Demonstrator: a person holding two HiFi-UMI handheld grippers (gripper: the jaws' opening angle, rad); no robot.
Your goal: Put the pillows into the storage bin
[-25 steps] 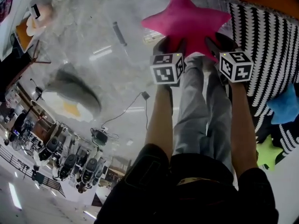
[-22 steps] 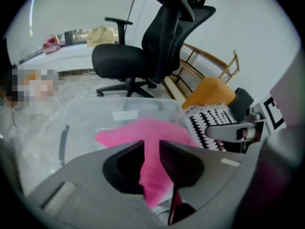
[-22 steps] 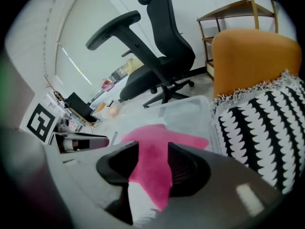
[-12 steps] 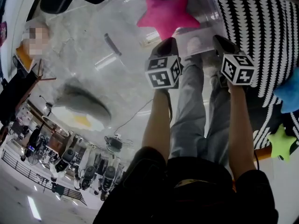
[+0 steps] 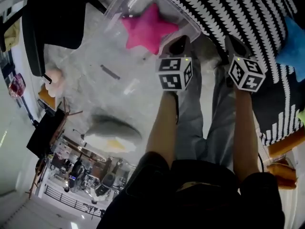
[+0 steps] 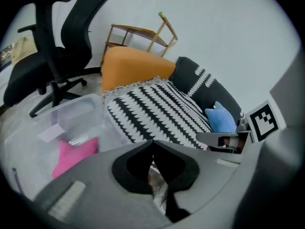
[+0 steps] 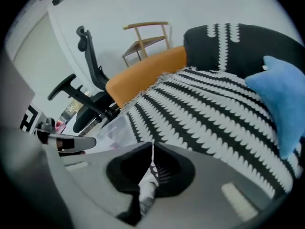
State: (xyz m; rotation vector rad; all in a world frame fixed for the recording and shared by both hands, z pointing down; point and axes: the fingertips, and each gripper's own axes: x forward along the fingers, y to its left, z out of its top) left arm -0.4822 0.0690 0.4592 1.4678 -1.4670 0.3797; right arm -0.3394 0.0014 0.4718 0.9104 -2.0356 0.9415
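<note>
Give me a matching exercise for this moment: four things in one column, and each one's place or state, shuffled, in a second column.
Column one:
1. pink star-shaped pillow
2. blue plush pillow
3. white-and-yellow fried-egg pillow
4. left gripper

Column two:
A. lying on the pale floor
B. jaws together, nothing between them
C. inside the clear plastic storage bin
D. on the black-and-white striped cover

Pairs: 1-C, 2-D, 3-A, 4-B.
</note>
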